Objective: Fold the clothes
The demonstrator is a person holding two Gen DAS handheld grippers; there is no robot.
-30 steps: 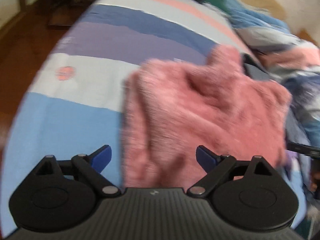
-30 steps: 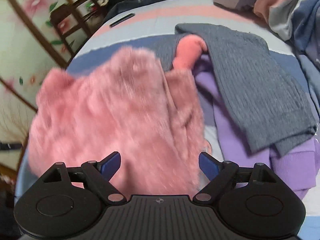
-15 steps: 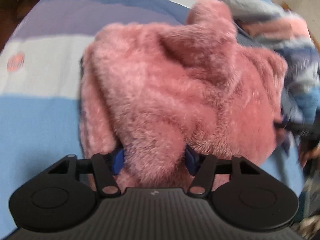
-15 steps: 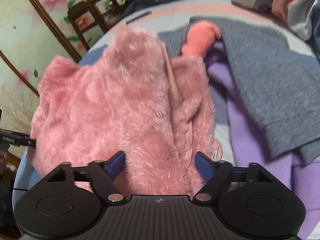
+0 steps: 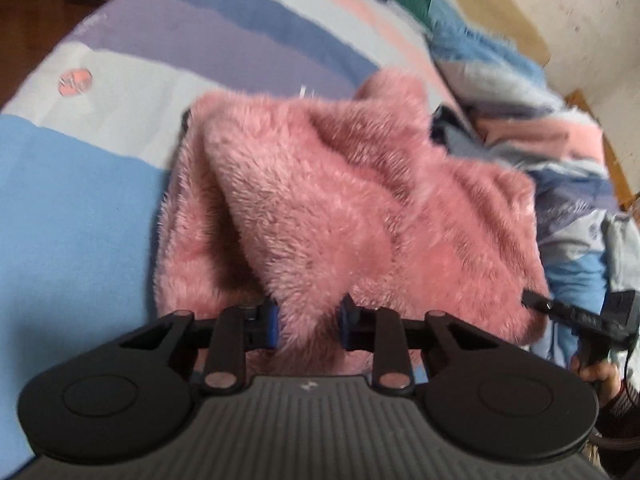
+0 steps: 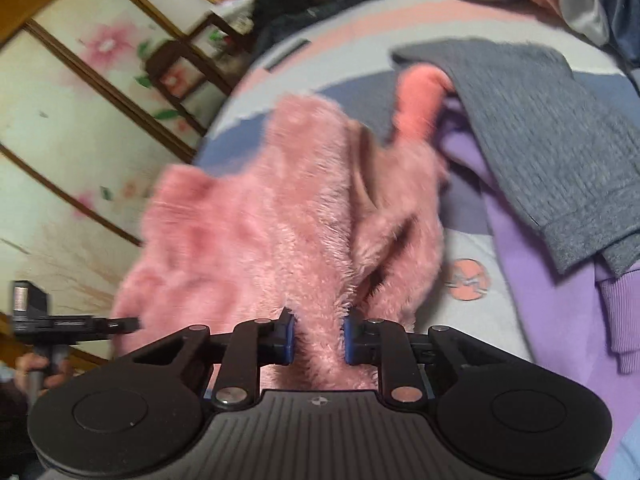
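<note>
A fluffy pink garment [image 5: 340,208] hangs bunched over the striped bedsheet [image 5: 72,208]. My left gripper [image 5: 308,326] is shut on a fold of its near edge. My right gripper [image 6: 318,340] is shut on another fold of the same garment [image 6: 280,232], at the opposite side. Each gripper shows in the other's view, the right one [image 5: 576,312] at the far right, the left one [image 6: 76,324] at the far left. The garment is lifted and sags between them.
A grey ribbed knit [image 6: 540,132] lies over a purple sweatshirt [image 6: 560,312] to the right on the bed. A rumpled quilt [image 5: 560,140] is piled along the far side. A wooden chair [image 6: 188,68] stands beyond the bed by a flowered screen.
Both grippers went from open above the pink garment to closed on its folds. The garment has been gathered and raised off the sheet.
</note>
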